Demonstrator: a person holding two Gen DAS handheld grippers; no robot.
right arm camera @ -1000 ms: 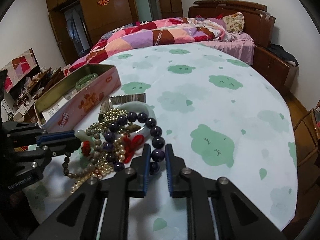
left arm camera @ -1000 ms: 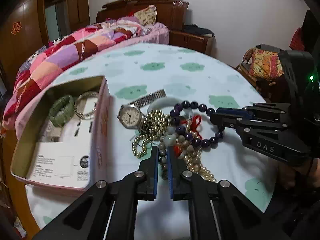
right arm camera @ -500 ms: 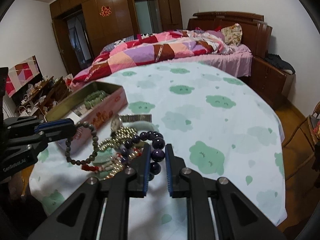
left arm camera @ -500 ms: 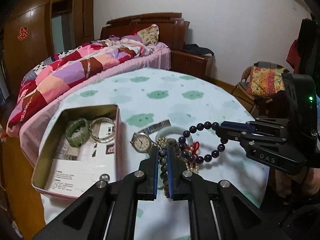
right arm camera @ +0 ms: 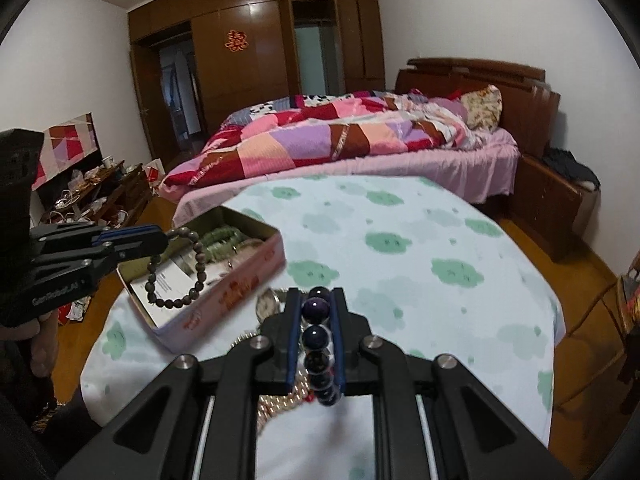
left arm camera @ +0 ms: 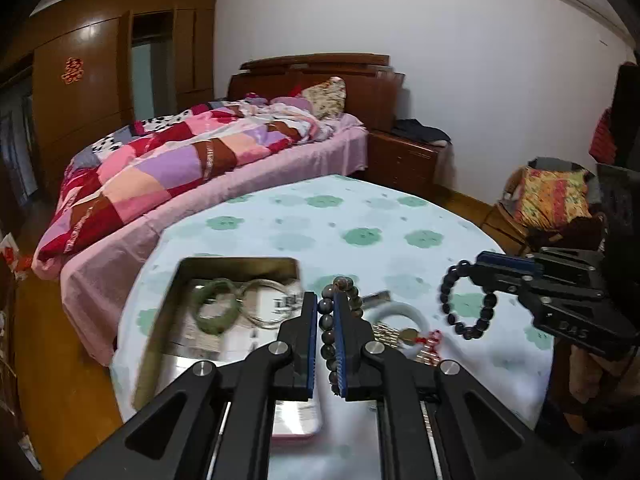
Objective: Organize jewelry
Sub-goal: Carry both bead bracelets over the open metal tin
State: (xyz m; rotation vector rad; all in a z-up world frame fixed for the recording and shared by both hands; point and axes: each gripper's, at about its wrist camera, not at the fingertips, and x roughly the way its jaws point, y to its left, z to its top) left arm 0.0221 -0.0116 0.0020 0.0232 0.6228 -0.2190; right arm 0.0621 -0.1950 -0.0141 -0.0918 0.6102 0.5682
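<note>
One pink tin (right arm camera: 224, 296) on the table (left arm camera: 360, 216), two bangles (one green (left arm camera: 216, 312), one silver (left arm camera: 264, 308)) inside it, left gripper (left arm camera: 325, 304) clamped on one grey-brown bead bracelet (right arm camera: 176, 268) above the tin, right gripper (right arm camera: 316, 300) clamped on one dark purple bead bracelet (left arm camera: 466, 300) right of the tin, remaining jewelry pile (left arm camera: 408, 336) on the cloth beside the tin.

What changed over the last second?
Both grippers rose from the jewelry pile. The left gripper lifted the grey-brown beaded bracelet clear, toward the pink tin box. The right gripper lifted the dark purple beaded bracelet. Both were already clamped. The green bangle and silver bangle stayed in the box.
</note>
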